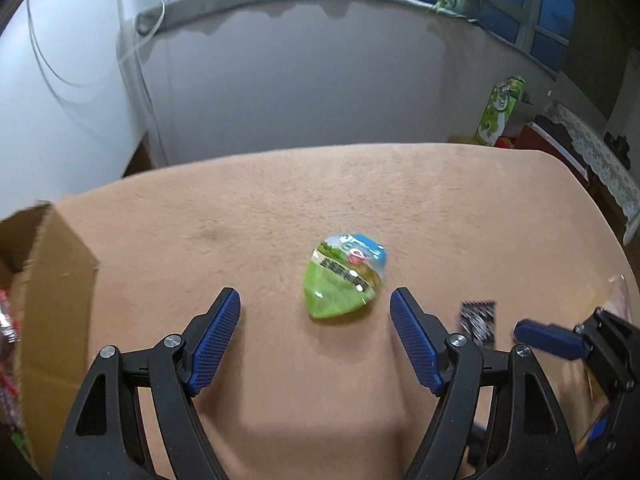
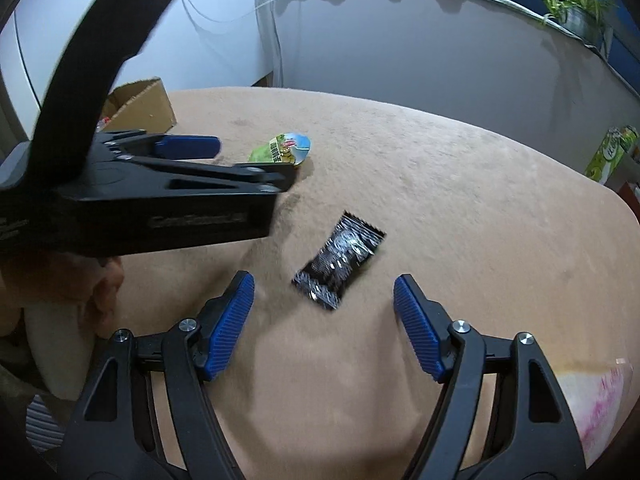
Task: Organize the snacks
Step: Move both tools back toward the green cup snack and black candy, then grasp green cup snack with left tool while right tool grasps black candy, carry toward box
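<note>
A green and blue jelly cup (image 1: 344,280) lies on the tan table cover (image 1: 280,208). My left gripper (image 1: 315,296) is open right before it, with the cup's near end between the fingertips and clear of both pads. A black snack packet (image 2: 340,256) lies slantwise on the cover, and my right gripper (image 2: 324,280) is open around its near end without touching it. In the left wrist view the black packet (image 1: 478,322) shows at the right, beside one blue finger (image 1: 548,340) of the right gripper. The right wrist view catches the left gripper's fingers (image 2: 188,146) next to the jelly cup (image 2: 280,150).
An open cardboard box (image 1: 56,280) stands at the table's left edge with red-wrapped snacks (image 1: 8,320) inside. A tall green carton (image 1: 500,108) stands beyond the far right corner. A pink and white packet (image 2: 600,400) lies near the right edge. A hand (image 2: 108,288) holds the left gripper.
</note>
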The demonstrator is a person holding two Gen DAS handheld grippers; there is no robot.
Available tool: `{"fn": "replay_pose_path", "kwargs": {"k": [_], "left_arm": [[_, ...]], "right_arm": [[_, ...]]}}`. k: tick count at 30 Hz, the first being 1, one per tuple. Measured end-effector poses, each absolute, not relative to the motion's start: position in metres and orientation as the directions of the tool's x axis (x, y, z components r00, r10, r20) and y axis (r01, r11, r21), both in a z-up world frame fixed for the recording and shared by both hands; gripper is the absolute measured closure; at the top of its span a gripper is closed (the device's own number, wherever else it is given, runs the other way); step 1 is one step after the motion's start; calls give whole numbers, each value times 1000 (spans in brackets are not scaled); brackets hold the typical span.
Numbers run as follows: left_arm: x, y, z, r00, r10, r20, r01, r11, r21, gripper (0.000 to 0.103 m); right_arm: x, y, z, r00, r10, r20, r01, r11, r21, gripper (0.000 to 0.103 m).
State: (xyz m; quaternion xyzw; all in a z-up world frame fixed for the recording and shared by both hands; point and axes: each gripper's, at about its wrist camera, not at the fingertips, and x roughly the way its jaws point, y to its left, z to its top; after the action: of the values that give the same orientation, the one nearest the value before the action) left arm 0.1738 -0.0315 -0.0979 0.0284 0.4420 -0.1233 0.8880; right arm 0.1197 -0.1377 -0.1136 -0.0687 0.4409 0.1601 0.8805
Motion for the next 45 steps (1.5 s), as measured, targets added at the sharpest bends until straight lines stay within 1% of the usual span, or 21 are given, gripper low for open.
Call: {"fn": "replay_pose_path", "kwargs": {"k": [2, 3, 4, 5, 6, 7, 9, 10, 11, 13, 15, 19, 25, 31, 36, 40, 45], "left_arm": [[178, -32, -101, 575, -196, -794, 247, 967, -60, 26], [179, -33, -101, 577, -197, -793, 255, 965, -54, 26], [179, -35, -100, 575, -202, -793, 264, 963, -54, 26], [179, -35, -100, 572, -209, -793, 272, 961, -56, 26], [179, -36, -99, 572, -217, -791, 279, 958, -60, 35], [179, -36, -99, 574, -216, -790, 283, 958, -56, 40], [181, -37, -98, 579, -214, -787, 290, 956, -47, 60], [180, -36, -98, 578, -224, -785, 295, 954, -54, 65], [182, -35, -97, 577, -233, -783, 300, 952, -63, 73], [180, -33, -96, 574, -250, -780, 306, 949, -79, 74], [180, -34, -96, 573, -257, -778, 311, 947, -84, 77], [170, -28, -93, 568, -302, -766, 314, 939, -138, 77], [116, -17, -78, 605, -348, -717, 301, 933, -199, 77], [56, -5, -65, 645, -367, -670, 278, 930, -242, 77], [16, -5, -58, 663, -375, -648, 294, 926, -235, 77], [2, -4, -49, 675, -385, -630, 309, 922, -232, 77], [-12, -1, -28, 710, -393, -584, 322, 919, -226, 77]], "right_arm": [[123, -135, -113, 571, 197, -797, -343, 939, -13, 47], [124, -134, -113, 573, 194, -796, -344, 939, -19, 54], [126, -134, -112, 576, 189, -795, -341, 940, -23, 63], [126, -134, -111, 578, 185, -795, -339, 940, -28, 69], [126, -135, -111, 579, 183, -794, -339, 940, -31, 76], [126, -134, -111, 579, 185, -794, -341, 940, -30, 76], [124, -134, -111, 581, 185, -793, -342, 939, -31, 76], [122, -135, -111, 583, 186, -791, -342, 939, -31, 76], [121, -135, -111, 584, 188, -789, -342, 939, -30, 76], [119, -136, -110, 588, 190, -786, -339, 940, -27, 76], [115, -138, -110, 592, 195, -782, -336, 942, -20, 76], [99, -146, -108, 602, 208, -771, -330, 944, -3, 76], [69, -159, -103, 632, 220, -743, -311, 950, 17, 76], [30, -176, -87, 688, 259, -678, -290, 954, 71, 76], [8, -180, -78, 709, 245, -661, -272, 960, 64, 76], [-5, -178, -63, 732, 242, -637, -269, 961, 57, 76], [-20, -171, -39, 762, 244, -599, -281, 959, 33, 76]]}}
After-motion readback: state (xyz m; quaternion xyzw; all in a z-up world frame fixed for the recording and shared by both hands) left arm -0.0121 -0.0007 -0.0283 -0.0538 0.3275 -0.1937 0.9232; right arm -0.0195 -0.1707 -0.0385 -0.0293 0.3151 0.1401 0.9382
